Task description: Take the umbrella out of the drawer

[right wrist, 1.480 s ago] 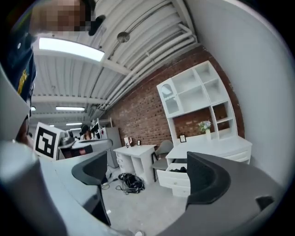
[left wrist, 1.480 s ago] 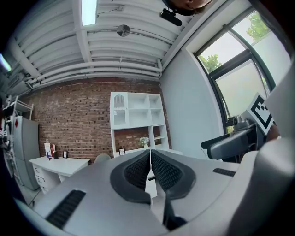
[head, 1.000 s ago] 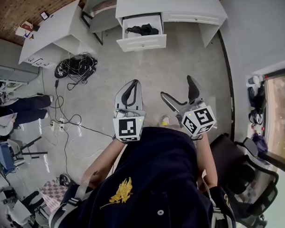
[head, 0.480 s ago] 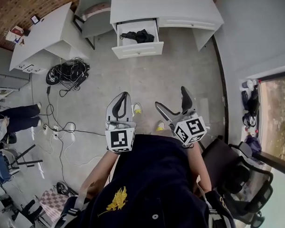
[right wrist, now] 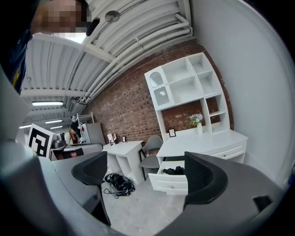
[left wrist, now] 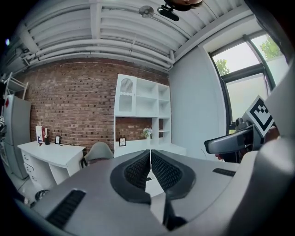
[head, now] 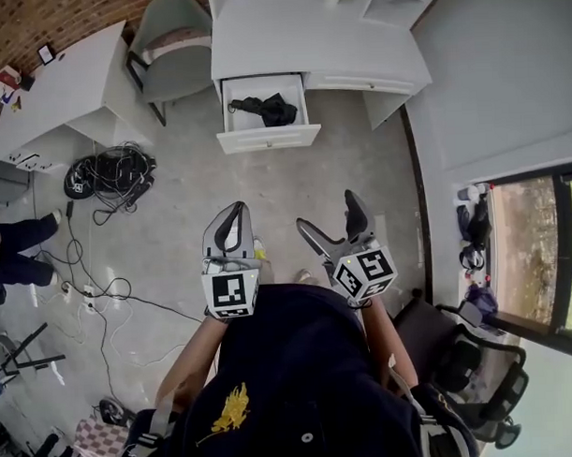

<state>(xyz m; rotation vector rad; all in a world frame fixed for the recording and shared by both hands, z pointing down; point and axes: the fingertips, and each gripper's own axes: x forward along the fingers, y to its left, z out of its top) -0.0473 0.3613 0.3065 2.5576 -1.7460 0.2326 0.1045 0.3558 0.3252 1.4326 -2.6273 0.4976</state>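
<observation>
Closest to me, both grippers are held out in front of the person's dark shirt point(head: 300, 363), well short of the white desk point(head: 308, 46) and above the bare concrete floor point(head: 294, 176). My left gripper point(head: 235, 211) is clenched: in its own view the two black ribbed pads point(left wrist: 133, 170) meet along a thin seam with nothing between them. My right gripper point(head: 329, 216) is released, with its jaws spread wide. Through its own view I look between the pads at open floor, and it holds and touches nothing. The two grippers sit side by side, apart from each other.

Further on, off the desk's left end as the head view shows it, a tangle of black cables point(head: 108, 173) lies on the floor. Then comes the desk itself. Its left drawer point(head: 269, 137) is pulled out toward me and open at the top. The umbrella point(head: 266, 107), a black crumpled-looking bundle, lies inside that drawer across most of its width. The right gripper view shows its dark fabric just above the drawer's front panel. The desk's other drawer point(head: 360, 82), right of the open one, is closed. A grey chair point(head: 172, 39) stands just beside the desk's left end, and a second white table point(head: 61, 85) stands further left. Behind the desk a white shelf unit point(left wrist: 140, 110) rises against a brick wall point(left wrist: 69, 106).
</observation>
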